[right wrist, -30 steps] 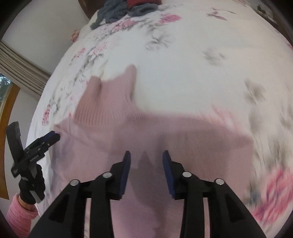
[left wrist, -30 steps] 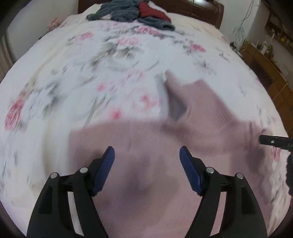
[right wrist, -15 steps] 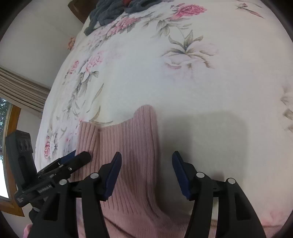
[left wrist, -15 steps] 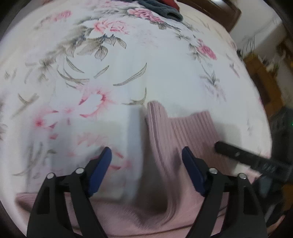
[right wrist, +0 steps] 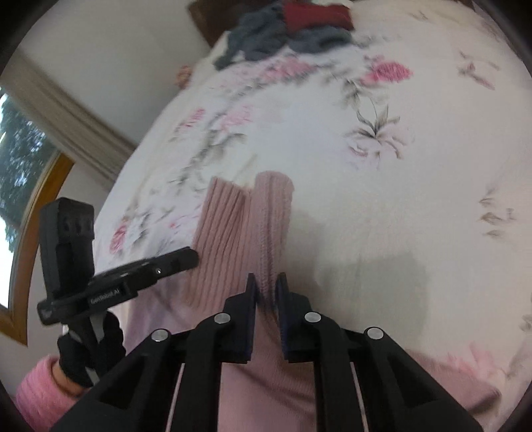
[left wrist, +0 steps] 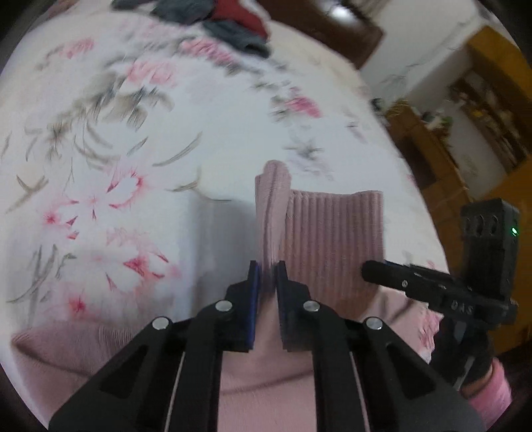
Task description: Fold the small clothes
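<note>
Both pairs of fingers, spread wide half a second ago, now pinch the pink sweater [left wrist: 332, 229]: the left gripper [left wrist: 267, 272] and right gripper [right wrist: 266, 285] each clamp a ribbed fold. The sweater lies near the bed's [left wrist: 99, 166] front edge; the left gripper's side reads "GenRobot.AI".

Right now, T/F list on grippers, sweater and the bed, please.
1. The left gripper is shut on the pink sweater. True.
2. The right gripper is open and clear of cloth. False: it pinches a ribbed fold of the sweater.
3. The sweater lies on a plain blue sheet. False: the bedspread is white with pink flowers.
4. A pile of grey and red clothes sits at the far end of the bed. True.
</note>
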A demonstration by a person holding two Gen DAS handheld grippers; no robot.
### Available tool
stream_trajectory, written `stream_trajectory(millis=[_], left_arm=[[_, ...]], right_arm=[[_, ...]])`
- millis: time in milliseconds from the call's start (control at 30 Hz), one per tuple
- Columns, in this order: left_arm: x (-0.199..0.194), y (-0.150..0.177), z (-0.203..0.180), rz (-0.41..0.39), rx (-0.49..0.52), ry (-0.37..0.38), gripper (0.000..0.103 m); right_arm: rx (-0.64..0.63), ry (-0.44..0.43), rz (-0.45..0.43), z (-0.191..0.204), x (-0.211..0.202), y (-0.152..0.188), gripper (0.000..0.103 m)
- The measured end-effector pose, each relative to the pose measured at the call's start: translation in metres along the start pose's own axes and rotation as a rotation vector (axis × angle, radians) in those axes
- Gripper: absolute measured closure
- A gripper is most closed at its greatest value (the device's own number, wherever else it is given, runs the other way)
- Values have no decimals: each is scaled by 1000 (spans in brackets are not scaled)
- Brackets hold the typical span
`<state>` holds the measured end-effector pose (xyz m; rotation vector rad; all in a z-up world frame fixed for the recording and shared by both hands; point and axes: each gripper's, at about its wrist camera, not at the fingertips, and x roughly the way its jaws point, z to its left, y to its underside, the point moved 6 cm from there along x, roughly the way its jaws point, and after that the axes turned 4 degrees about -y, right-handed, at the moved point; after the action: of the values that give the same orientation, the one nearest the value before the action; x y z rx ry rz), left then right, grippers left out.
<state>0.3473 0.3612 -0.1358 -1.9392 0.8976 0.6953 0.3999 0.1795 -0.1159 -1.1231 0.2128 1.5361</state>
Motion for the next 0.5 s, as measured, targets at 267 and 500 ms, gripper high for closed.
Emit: stream_trajectory(millis=[267,500], left_arm=[[-29,54,-6,9,59,2,92],[-16,19,22,-31,-3,-102,32]], right_arm=[[-136,16,36,34,-31,47,94],[6,112,36,-7,0,12,47]])
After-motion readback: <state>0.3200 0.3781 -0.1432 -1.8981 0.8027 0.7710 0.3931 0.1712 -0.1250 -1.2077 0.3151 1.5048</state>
